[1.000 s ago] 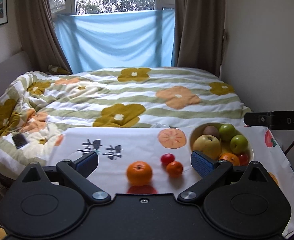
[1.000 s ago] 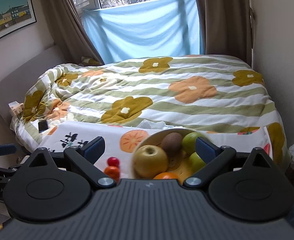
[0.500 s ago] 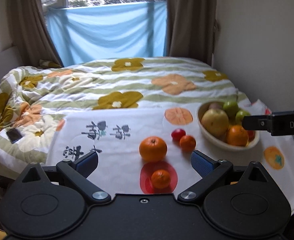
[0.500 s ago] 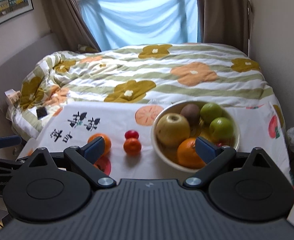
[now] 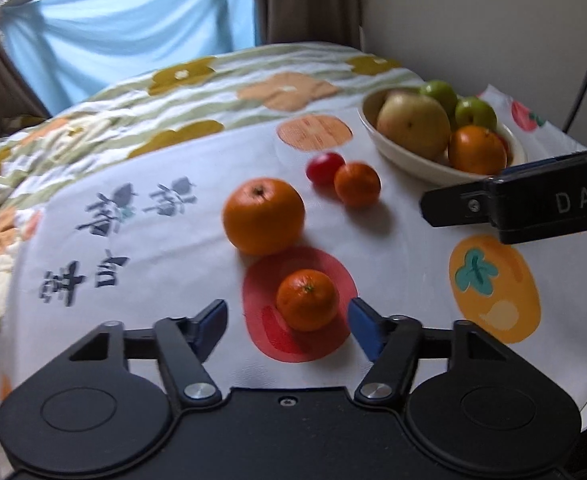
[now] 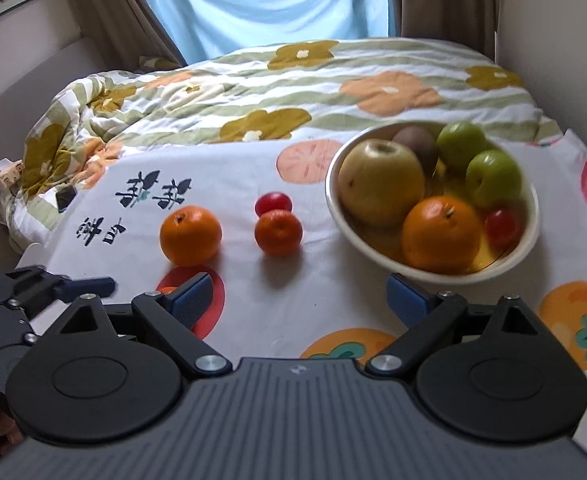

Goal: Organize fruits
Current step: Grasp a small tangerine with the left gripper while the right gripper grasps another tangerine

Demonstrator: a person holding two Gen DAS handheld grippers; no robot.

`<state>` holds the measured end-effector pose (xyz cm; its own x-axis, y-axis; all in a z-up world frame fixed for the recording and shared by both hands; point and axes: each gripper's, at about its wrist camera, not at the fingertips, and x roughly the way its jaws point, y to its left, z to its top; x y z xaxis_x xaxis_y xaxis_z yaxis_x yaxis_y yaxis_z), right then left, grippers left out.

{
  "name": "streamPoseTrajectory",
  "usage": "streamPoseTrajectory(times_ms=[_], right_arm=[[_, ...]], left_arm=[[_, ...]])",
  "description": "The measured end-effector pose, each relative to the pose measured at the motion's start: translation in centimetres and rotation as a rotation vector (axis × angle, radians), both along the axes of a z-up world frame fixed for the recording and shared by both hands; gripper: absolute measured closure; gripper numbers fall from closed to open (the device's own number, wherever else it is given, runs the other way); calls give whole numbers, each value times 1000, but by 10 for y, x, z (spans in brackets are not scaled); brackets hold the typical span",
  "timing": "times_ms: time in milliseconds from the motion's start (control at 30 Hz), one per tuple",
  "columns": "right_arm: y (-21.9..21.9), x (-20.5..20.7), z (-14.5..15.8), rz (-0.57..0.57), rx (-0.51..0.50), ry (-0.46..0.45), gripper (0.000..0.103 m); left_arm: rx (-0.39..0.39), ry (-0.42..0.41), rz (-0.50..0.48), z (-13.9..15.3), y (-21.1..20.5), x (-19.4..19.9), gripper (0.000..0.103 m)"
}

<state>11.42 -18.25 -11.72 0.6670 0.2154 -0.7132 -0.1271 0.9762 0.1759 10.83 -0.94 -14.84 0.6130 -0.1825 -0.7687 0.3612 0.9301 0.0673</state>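
A cream bowl [image 6: 531, 236] at the right of the table holds a pear, a kiwi, two green apples, an orange and a small red fruit; it also shows in the left wrist view [image 5: 405, 160]. Loose on the white tablecloth lie a large orange [image 5: 263, 216], a mandarin [image 5: 357, 184], a red cherry tomato [image 5: 324, 167] and a small mandarin [image 5: 307, 300]. My left gripper [image 5: 287, 326] is open, its fingers just short of the small mandarin on either side. My right gripper [image 6: 301, 300] is open and empty, near the bowl's front.
The tablecloth [image 6: 333, 288] has printed fruit shapes and black characters. Behind the table is a bed with a flowered quilt [image 6: 293, 80]; a dark phone [image 6: 66, 197] lies on it. A wall stands at the right.
Both grippers have moved forward and down over the table. The left gripper has closed in on the small mandarin, now near its fingertips. Both stay open.
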Motion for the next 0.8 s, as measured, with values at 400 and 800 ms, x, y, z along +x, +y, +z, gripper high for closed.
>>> streamPoseTrajectory(times_ms=[400,800], right_arm=[[14,25,-27,-6,18,57,11],[28,53,-38,23,-7,69,27]], left_arm=[[-40,14,-67,-13,-2,9,62],[-42,35,-20,-10,13,17,63]])
